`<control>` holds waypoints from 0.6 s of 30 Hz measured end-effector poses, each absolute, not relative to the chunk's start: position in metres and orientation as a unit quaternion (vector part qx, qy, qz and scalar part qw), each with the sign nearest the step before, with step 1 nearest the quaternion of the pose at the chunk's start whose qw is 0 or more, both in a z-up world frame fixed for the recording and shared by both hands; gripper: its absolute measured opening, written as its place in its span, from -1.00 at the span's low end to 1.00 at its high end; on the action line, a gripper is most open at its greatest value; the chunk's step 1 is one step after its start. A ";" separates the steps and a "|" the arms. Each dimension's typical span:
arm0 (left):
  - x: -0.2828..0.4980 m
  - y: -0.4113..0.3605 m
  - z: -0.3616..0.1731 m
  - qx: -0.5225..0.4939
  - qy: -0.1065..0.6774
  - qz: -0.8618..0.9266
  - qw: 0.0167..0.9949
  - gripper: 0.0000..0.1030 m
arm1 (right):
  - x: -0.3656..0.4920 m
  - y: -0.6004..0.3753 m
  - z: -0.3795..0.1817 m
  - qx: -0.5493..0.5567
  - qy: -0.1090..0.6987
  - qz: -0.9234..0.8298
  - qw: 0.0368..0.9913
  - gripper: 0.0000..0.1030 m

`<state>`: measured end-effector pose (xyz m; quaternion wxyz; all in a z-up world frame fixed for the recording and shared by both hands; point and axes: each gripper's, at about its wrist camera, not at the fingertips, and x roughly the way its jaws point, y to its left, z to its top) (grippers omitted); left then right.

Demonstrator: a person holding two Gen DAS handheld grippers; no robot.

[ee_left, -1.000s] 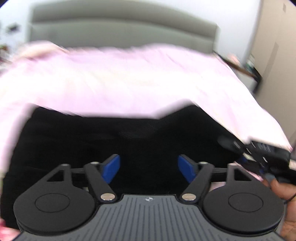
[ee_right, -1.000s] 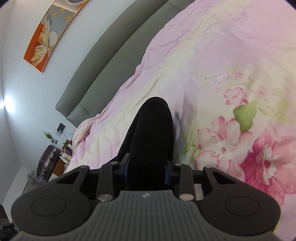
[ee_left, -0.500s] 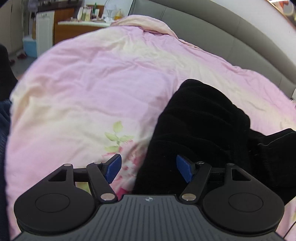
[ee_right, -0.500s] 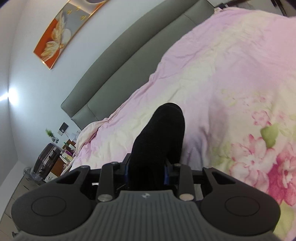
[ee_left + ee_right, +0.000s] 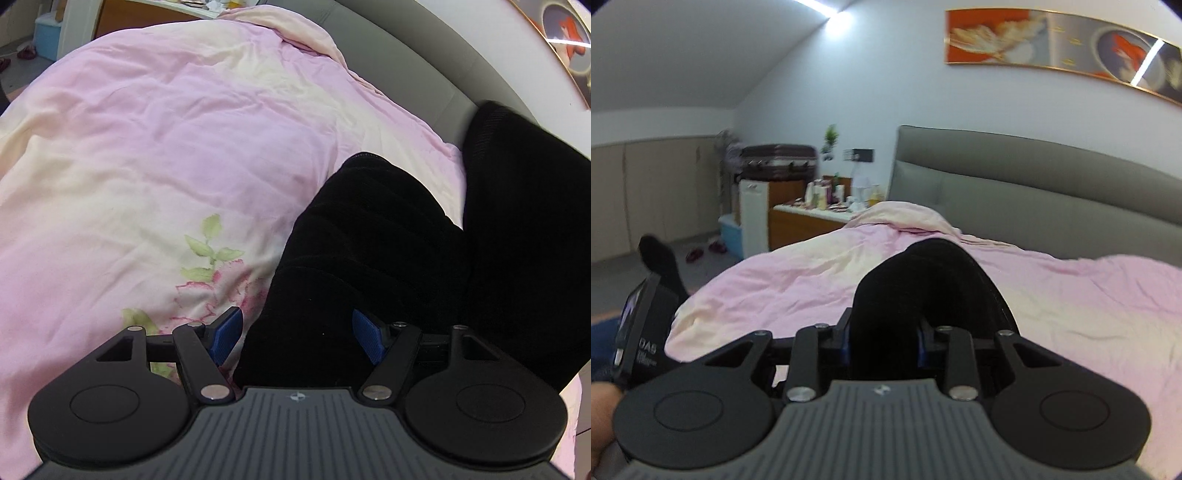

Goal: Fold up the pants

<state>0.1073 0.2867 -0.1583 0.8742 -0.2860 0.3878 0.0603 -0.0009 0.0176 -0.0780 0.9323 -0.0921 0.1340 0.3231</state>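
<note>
- Left-wrist view looks down on a bed covered by a pink quilt (image 5: 155, 155) that fades to cream and carries a flower print (image 5: 212, 291) near the gripper.
- Right-wrist view shows one grey headboard (image 5: 1034, 177), one long framed picture (image 5: 1060, 51) on the wall, one dark suitcase (image 5: 779, 162) on a cabinet, and a cluttered side table (image 5: 816, 218) beside the bed.
- One pair of pants (image 5: 362, 266) is in sight: black, soft and ribbed, bunched in thick folds on the quilt's right side, with one part rising toward the upper right.
- Left gripper (image 5: 295, 332) has its two blue pads (image 5: 225, 332) set wide; its jaws have just been closing, cloth lies between them, and the pads stand clear of it.
- Right gripper (image 5: 882, 339) is narrowed and clamps a fold of the pants (image 5: 923, 280), lifted above the quilt.
- A hand (image 5: 602, 417) shows at the right-wrist view's lower left edge, beside the other gripper's body.
</note>
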 end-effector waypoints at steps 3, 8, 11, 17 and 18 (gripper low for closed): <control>0.101 0.299 -0.157 -0.307 0.384 0.076 0.868 0.55 | -0.007 0.066 -0.096 -0.157 0.140 0.348 0.913 -0.47; 0.075 0.331 -0.147 -0.354 0.344 0.149 0.857 0.51 | 0.018 0.107 -0.132 -0.187 0.173 0.346 0.903 -0.47; 0.061 0.341 -0.136 -0.366 0.307 0.179 0.860 0.51 | 0.024 0.119 -0.147 -0.206 0.174 0.348 0.898 -0.47; 0.055 0.342 -0.117 -0.349 0.260 0.191 0.880 0.51 | 0.014 0.159 -0.201 -0.350 0.161 0.346 0.855 -0.12; 0.055 0.341 -0.116 -0.347 0.261 0.188 0.881 0.51 | 0.007 0.163 -0.204 -0.377 0.140 0.336 0.852 -0.10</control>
